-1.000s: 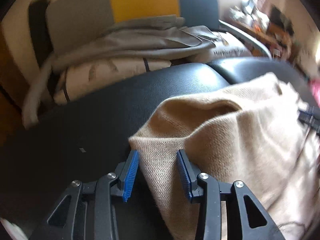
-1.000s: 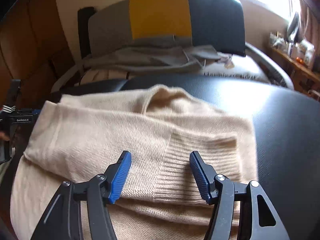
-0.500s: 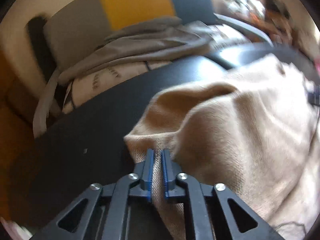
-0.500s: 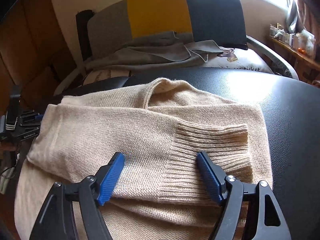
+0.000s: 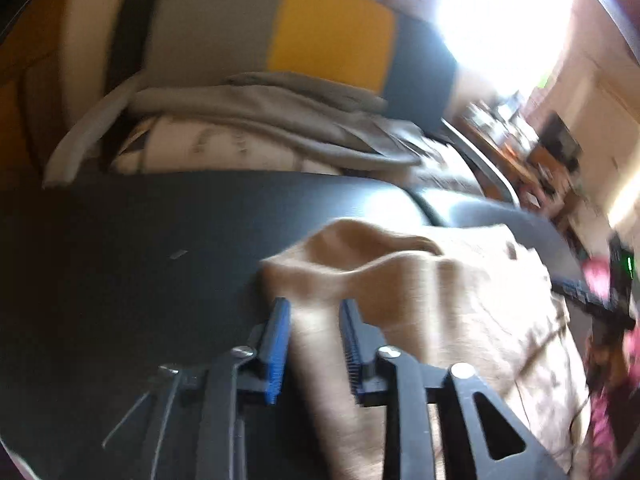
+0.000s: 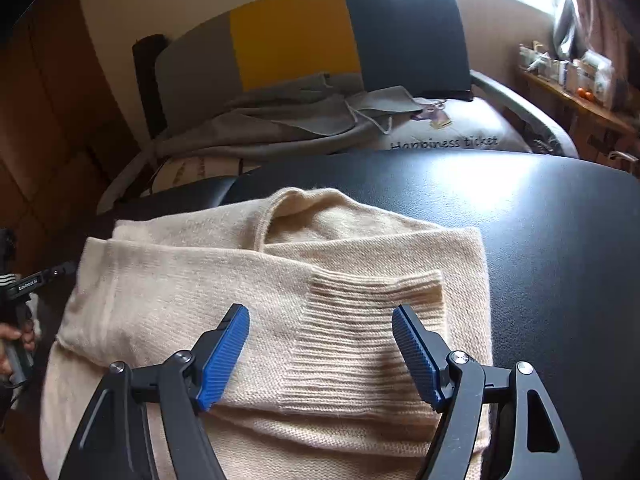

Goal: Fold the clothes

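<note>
A beige knit sweater (image 6: 280,280) lies on a black leather surface (image 6: 560,240), with a sleeve folded across its body and the ribbed cuff (image 6: 372,308) on top. My right gripper (image 6: 320,344) is wide open, hovering over the cuff. In the blurred left wrist view the sweater (image 5: 440,300) has a raised fold at its left edge. My left gripper (image 5: 314,340) stands partly open with sweater fabric between its blue pads, not pinched.
Behind the surface is a chair with a grey, yellow and dark blue back (image 6: 296,32), piled with grey clothes (image 6: 280,120) and a printed cushion (image 6: 444,140). A cluttered shelf (image 6: 572,76) is at far right. The black surface (image 5: 120,260) extends left of the sweater.
My left gripper closed on the sweater's edge half a second ago and has now opened again, letting the fabric go. My right gripper opened wider and stays over the cuff.
</note>
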